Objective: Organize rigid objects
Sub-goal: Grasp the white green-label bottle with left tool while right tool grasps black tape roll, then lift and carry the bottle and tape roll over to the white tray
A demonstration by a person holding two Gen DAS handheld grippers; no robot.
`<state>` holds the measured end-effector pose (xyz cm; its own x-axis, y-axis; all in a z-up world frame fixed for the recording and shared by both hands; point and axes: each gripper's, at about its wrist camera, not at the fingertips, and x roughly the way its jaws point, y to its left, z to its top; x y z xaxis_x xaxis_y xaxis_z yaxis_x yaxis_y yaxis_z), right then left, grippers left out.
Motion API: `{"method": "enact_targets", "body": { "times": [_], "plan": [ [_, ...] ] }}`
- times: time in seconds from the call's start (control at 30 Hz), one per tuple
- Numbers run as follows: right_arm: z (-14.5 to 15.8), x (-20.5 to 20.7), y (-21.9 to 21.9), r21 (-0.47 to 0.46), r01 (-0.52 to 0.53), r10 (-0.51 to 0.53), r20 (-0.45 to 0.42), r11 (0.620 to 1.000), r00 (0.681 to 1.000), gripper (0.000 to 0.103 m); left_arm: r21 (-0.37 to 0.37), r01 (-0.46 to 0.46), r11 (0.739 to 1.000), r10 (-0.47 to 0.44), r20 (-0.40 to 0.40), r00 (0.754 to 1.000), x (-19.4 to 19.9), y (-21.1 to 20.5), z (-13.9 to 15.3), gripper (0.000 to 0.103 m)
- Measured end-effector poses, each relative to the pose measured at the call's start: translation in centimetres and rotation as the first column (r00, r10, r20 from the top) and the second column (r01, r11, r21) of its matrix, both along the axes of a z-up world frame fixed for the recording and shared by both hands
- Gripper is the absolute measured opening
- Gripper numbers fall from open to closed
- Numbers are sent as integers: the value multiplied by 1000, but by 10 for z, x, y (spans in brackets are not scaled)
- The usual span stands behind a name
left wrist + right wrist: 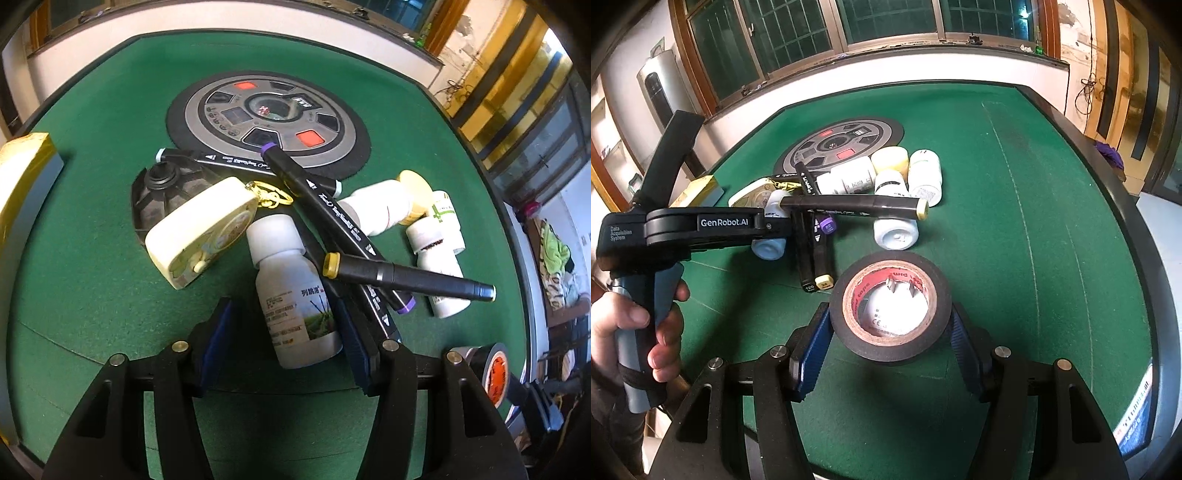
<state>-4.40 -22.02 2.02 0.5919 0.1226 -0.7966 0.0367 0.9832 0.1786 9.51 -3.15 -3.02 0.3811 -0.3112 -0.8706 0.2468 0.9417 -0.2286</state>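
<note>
My left gripper (282, 325) is open around a white labelled bottle (295, 295) lying on the green felt; its pads stand apart from the bottle's sides. Black markers (325, 206) lie crossed over the pile, one with a yellow cap (402, 275). A cream tape measure (201, 230) leans on a black ribbed part (155, 199). My right gripper (890, 332) is open around a black tape roll (890, 306) that rings a white plug adapter (897, 310). Whether its pads touch the roll is unclear. The left gripper (775, 221) also shows in the right wrist view.
More white and cream bottles (439, 236) lie right of the markers. The round grey control panel (269, 118) sits mid-table. A yellow box (22, 177) stands at the far left. The tape roll (491, 369) shows at the left wrist view's right edge. The table rim (1100, 155) runs right.
</note>
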Motion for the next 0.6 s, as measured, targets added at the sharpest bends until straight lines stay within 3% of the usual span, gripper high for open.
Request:
{"method": "enact_targets", "body": {
  "times": [0.1, 0.6],
  "plan": [
    [10, -7, 7, -10, -10, 11, 24, 1000, 1000, 57, 25, 33, 999, -33, -10, 999, -6, 1, 0, 32],
    [14, -12, 39, -18, -84, 85, 36, 996, 996, 57, 97, 55, 994, -53, -26, 998, -41, 39, 1, 32]
  ]
}}
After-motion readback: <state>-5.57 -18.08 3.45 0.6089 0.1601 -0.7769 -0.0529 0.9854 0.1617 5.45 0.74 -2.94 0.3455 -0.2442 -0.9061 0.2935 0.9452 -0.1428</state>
